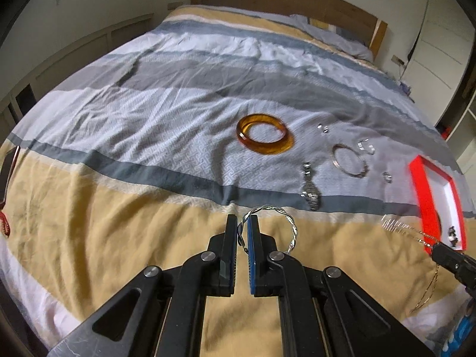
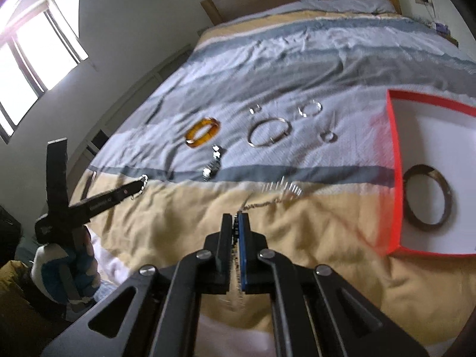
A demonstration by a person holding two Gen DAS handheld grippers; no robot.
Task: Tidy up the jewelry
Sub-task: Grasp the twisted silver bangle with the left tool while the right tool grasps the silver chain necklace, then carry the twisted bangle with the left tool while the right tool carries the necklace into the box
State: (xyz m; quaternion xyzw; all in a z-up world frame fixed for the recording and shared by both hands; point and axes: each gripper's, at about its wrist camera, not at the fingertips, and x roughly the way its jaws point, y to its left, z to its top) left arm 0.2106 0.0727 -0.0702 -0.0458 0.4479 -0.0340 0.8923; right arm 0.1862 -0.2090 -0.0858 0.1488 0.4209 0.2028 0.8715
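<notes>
Clamped between the pads of the left claw [image 1: 243, 227] was a twisted silver bangle [image 1: 290, 223], its loop hanging free to the right of the fingers, above the bed [image 1: 119, 238]. Likewise the right claw [image 2: 235, 226] was closed on a thin chain [image 2: 267, 199], which trailed forward onto the yellow band of the quilt, its fringe of small bars blurred.

Both pieces probably belonged in the red tray [image 2: 394, 163], lying to the right with a dark bangle [image 2: 428, 199] already inside. To do the step well, each claw should carry its piece clear of the quilt so the chain would not drag or snag, and release low over the tray's white floor.

Each claw pointed steeply down toward the bed. A gloved hand [image 2: 65, 270] gripped the left tool's handle. An amber bangle [image 1: 264, 138], a watch [image 1: 309, 187] and several silver rings remained on the grey stripe beyond.
</notes>
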